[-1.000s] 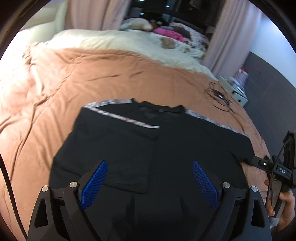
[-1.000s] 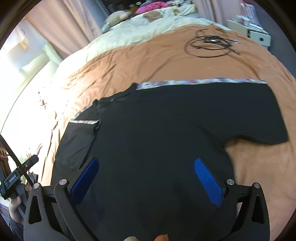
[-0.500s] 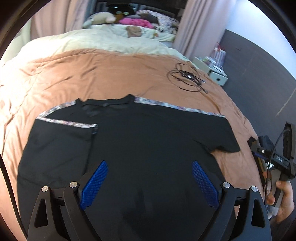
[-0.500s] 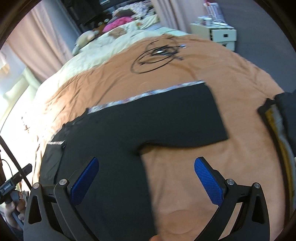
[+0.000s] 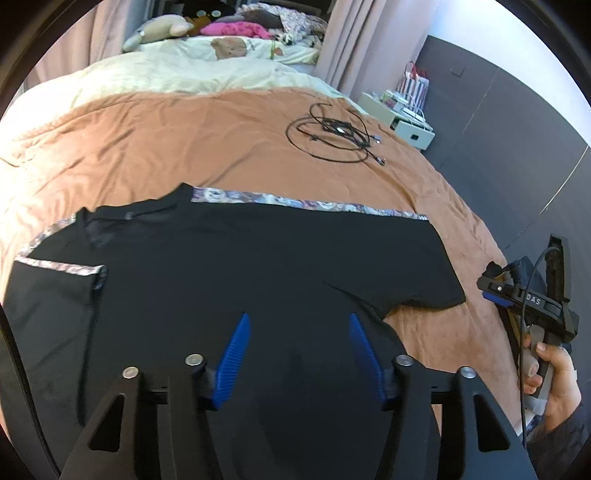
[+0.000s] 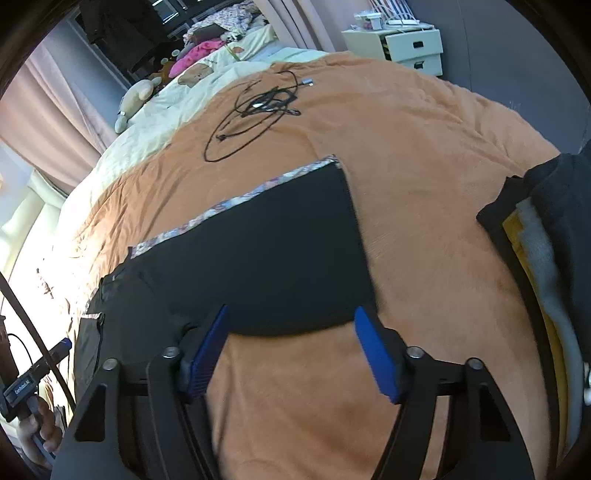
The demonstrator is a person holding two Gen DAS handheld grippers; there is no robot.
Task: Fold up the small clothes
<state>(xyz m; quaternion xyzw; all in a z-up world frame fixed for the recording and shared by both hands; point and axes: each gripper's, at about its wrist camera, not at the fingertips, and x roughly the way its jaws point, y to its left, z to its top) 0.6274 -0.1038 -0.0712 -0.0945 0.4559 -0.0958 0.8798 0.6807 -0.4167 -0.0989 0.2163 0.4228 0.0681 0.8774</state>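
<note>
A black T-shirt [image 5: 236, 280] with patterned shoulder trim lies flat on the orange bedspread [image 5: 184, 147]. Its left sleeve is folded in over the body; its right sleeve [image 6: 280, 254] is spread out. My left gripper [image 5: 299, 350] is open and empty above the shirt's lower body. My right gripper [image 6: 291, 347] is open and empty just below the right sleeve's lower edge, over bare bedspread [image 6: 424, 184]. The right gripper also shows at the right edge of the left wrist view [image 5: 495, 288].
A coil of black cable [image 5: 332, 133] lies on the bedspread beyond the shirt. A pile of folded clothes [image 6: 539, 236] sits at the right. Stuffed toys and pillows [image 5: 221, 33] lie at the bed's head. A white drawer unit [image 5: 406, 122] stands by the bed.
Both grippers have swung to the right across the shirt. The right gripper now sits by the right sleeve. Both jaw gaps have narrowed but stay open.
</note>
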